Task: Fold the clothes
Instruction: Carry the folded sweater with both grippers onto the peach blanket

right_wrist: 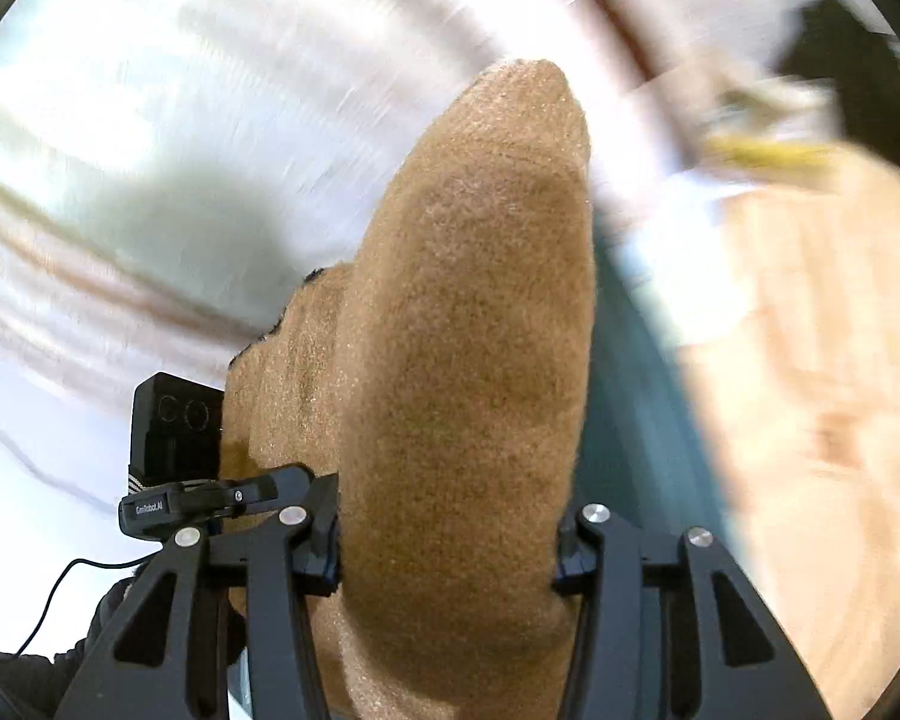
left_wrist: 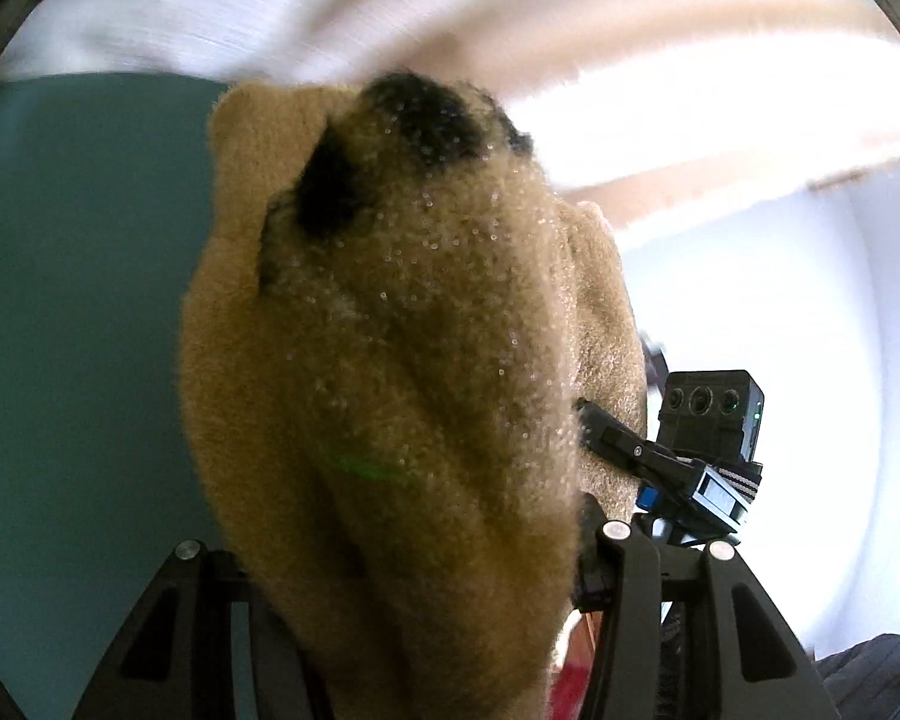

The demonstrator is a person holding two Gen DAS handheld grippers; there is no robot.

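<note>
While both of my grippers are raised above the blurred teal surface (left_wrist: 78, 300), the tan fuzzy fleece garment with black patches (left_wrist: 390, 330) is bunched into a long roll whose long axis runs straight ahead of each camera, away along the fingers. My left gripper (left_wrist: 402, 546) is clamped on the near end of it; the fabric fills the gap between the black fingers (left_wrist: 618, 588) and swells out beyond them. My right gripper (right_wrist: 450, 546) likewise grips the fleece at a middling width, its pads pressed into the sides of the roll. Each view shows the other gripper just beside, biting the same cloth. The background is too smeared to read.
</note>
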